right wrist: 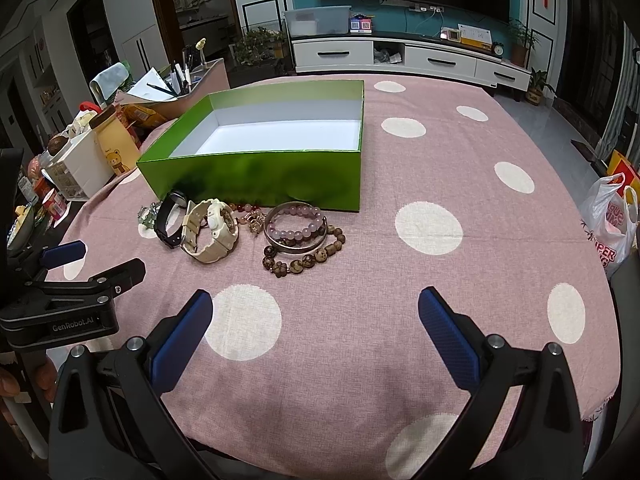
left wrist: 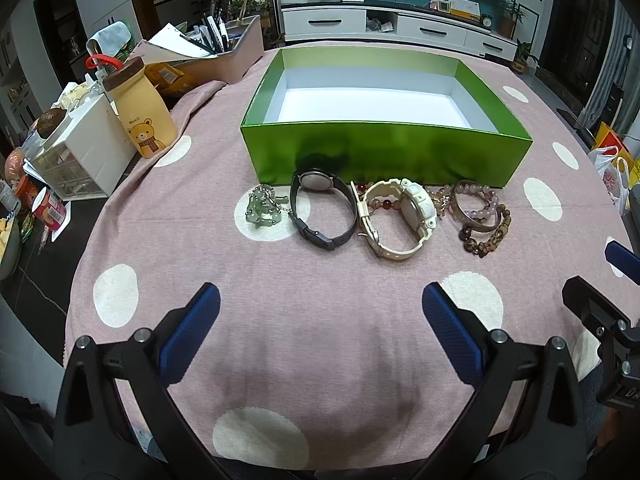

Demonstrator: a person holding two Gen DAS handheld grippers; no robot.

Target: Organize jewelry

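Observation:
An empty green box [left wrist: 384, 156] [right wrist: 256, 178] with a white inside stands on the pink dotted tablecloth. In front of it lies a row of jewelry: a green bead bracelet [left wrist: 262, 210], a black watch [left wrist: 322, 210] [right wrist: 170, 220], a cream watch [left wrist: 396, 216] [right wrist: 212, 230], a red bead string [left wrist: 380, 202], a small gold piece [right wrist: 256, 222], and pink and brown bead bracelets with a bangle [left wrist: 482, 216] [right wrist: 302, 238]. My left gripper [left wrist: 320, 332] is open and empty, short of the watches. My right gripper [right wrist: 316, 332] is open and empty, right of the bracelets.
At the table's left edge stand a yellow bear bottle [left wrist: 142, 114], a white drawer unit [left wrist: 86, 156], a pen holder [left wrist: 224, 50] and snacks. A white plastic bag [right wrist: 610, 224] hangs at the right. The pink cloth [right wrist: 440, 280] lies bare to the right.

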